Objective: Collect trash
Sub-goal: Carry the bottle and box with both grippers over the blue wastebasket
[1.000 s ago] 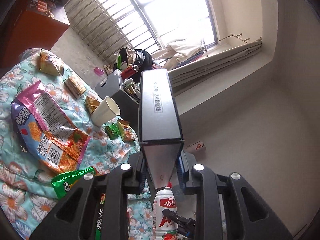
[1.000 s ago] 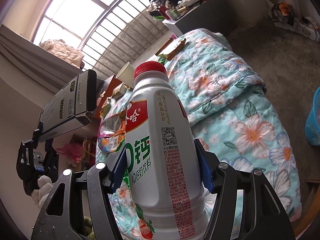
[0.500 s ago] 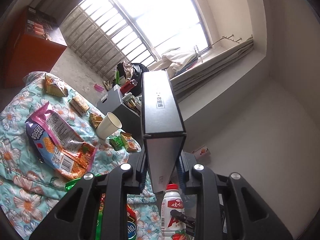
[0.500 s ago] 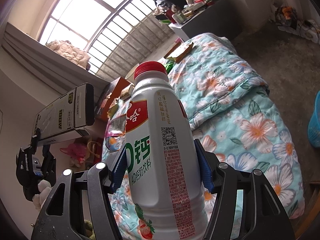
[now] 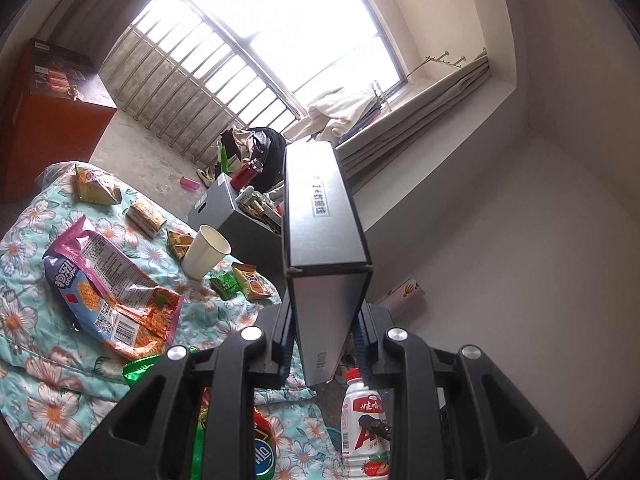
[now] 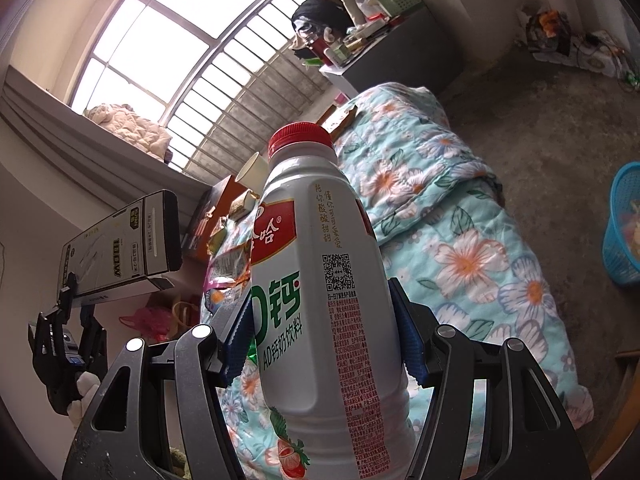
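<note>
Both grippers carry trash above the floral quilted bed (image 6: 460,216): left gripper (image 5: 322,344) fingers clamped on a long grey cardboard box (image 5: 320,216), right gripper (image 6: 320,344) fingers clamped on a white red-capped plastic bottle (image 6: 320,280), so keeping both grips firm until over the blue plastic basket (image 6: 624,236) beside the bed seems wise.

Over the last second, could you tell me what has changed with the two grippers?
Both hands have drifted a little, so the bed and window have slid in view. Nothing was picked up or released: the left gripper still clamps the box, the right gripper still clamps the bottle.
</note>
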`<state>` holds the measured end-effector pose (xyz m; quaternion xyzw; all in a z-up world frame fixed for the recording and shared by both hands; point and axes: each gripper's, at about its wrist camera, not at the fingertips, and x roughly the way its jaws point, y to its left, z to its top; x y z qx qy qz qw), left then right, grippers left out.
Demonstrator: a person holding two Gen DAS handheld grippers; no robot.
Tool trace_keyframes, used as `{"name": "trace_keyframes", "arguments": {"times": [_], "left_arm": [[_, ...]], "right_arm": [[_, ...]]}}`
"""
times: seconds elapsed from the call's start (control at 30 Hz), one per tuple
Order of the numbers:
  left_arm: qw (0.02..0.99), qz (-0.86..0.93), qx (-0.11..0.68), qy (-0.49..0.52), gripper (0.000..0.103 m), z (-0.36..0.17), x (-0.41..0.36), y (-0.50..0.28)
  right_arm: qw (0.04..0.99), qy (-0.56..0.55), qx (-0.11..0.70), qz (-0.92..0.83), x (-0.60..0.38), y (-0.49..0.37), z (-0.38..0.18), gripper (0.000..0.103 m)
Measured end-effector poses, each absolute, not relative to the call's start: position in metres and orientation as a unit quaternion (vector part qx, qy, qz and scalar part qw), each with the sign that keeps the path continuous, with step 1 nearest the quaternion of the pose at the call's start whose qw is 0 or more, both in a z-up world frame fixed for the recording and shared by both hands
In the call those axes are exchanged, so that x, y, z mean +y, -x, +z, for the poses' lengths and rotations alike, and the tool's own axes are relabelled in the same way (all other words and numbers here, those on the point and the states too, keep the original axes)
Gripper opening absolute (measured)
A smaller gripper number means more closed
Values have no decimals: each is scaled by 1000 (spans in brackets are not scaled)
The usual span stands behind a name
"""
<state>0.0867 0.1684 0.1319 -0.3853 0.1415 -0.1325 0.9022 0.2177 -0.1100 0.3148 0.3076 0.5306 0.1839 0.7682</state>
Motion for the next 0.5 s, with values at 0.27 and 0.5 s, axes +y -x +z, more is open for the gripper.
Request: {"name": "trace_keyframes", "arguments": {"times": [0.27, 0.5], "left_arm": [[899, -212, 190, 333, 24, 143, 117, -115], [867, -312, 292, 257, 24, 136, 14, -173]], "right_arm": [[796, -345, 483, 116, -176, -185, 329, 58], [817, -385, 430, -17, -275, -125, 336, 58]]}}
